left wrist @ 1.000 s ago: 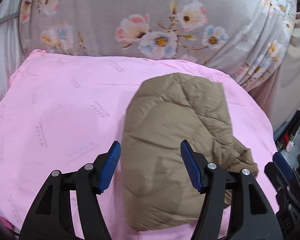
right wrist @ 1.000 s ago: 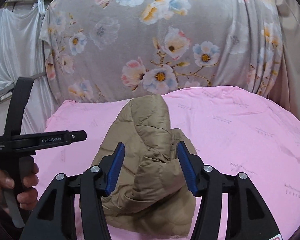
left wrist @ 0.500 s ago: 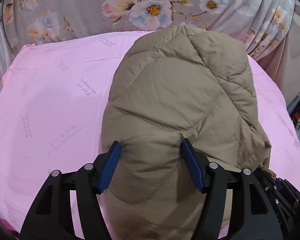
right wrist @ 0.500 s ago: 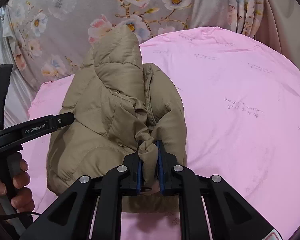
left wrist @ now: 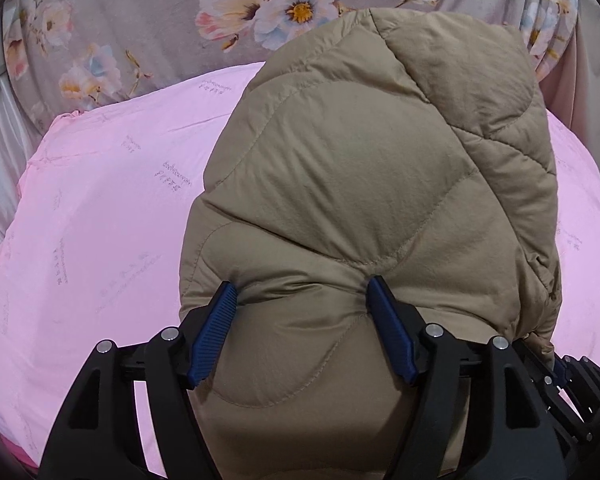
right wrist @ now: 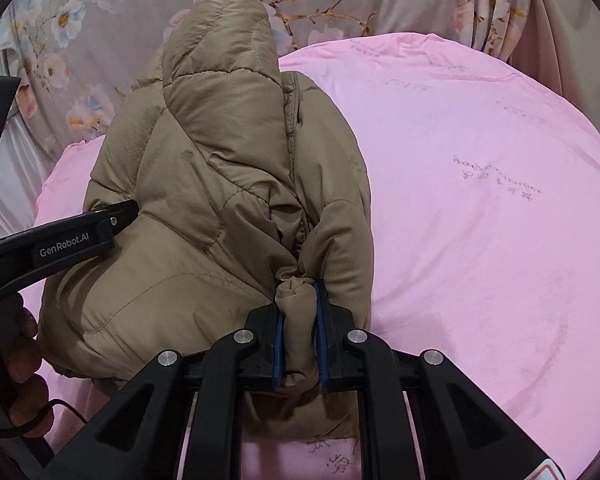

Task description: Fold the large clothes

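A tan quilted puffer jacket (left wrist: 372,184) lies bundled on a pink sheet (left wrist: 100,216). My left gripper (left wrist: 302,312) is open, its blue fingers (left wrist: 216,332) pressed into the jacket's near edge with padding bulging between them. In the right wrist view the same jacket (right wrist: 220,184) fills the left half. My right gripper (right wrist: 300,328) is shut on a bunched fold of the jacket's near edge. The left gripper's black body (right wrist: 56,240) reaches the jacket's left side there.
The pink sheet (right wrist: 480,208) covers a rounded bed surface, with bare sheet right of the jacket. A grey floral curtain (left wrist: 180,12) hangs behind. A white drape (right wrist: 4,184) is at far left. The person's hand (right wrist: 8,360) holds the left gripper's handle.
Both grippers moved in on the jacket. The right gripper went from open to shut on a fold at its near edge. The left gripper pressed into the padding, still open.
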The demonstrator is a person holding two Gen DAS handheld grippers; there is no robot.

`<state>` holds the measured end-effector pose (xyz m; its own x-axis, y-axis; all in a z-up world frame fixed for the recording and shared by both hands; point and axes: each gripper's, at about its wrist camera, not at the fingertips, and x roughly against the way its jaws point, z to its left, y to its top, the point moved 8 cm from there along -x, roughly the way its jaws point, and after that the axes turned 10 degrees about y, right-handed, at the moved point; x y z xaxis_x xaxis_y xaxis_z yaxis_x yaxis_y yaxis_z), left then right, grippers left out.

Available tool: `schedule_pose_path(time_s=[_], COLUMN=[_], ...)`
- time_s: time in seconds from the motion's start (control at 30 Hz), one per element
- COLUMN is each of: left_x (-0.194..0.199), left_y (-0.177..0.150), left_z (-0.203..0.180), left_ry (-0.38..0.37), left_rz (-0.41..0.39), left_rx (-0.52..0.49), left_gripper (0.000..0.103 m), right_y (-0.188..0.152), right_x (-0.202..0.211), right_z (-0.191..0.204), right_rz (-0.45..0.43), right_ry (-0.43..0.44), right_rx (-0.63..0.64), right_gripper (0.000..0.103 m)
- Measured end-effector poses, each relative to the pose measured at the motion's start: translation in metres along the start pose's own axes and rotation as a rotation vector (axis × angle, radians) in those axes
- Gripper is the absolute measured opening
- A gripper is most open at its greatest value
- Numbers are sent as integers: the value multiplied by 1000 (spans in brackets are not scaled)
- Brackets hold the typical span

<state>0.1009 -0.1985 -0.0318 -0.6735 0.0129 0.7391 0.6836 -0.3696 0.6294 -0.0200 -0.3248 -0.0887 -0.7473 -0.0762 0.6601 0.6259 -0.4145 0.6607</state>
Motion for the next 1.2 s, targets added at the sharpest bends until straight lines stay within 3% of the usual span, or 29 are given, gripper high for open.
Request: schedule_pose_path(time_s=[0.3,0.43,0.53,0.7,0.8,0.97,1.07,1.2], left_x=[-7,7,19,41,39,-1,-41,-80], left_y=[-3,-1,16,78,118,144,137,116], left_z=[-3,9,33,73,78,56,32,7], left_ry=[10,-70,-106,-70,-43,-11,22,-4], left_rz=[-18,30,26,-68,-102,-67,-8,53], left_rx=[11,38,102,209,248,242,200,174], left_gripper=[68,67,67,67,67,67,67,69], right_y=[-1,9,38,117,160,198,195,170], right_x=[-3,16,46,72,53,-5,-44,-79], right_z=[-3,-5,10,67,95,102,74,34], right_rz=[-17,8,-46,-188,-221,-178,-111,-28], right_ry=[15,22,7,-23,-21,-44,-86,-106], right_rx=[4,-40,1,185,249,259,219,131], right_gripper=[11,15,19,19,19,18,13,10])
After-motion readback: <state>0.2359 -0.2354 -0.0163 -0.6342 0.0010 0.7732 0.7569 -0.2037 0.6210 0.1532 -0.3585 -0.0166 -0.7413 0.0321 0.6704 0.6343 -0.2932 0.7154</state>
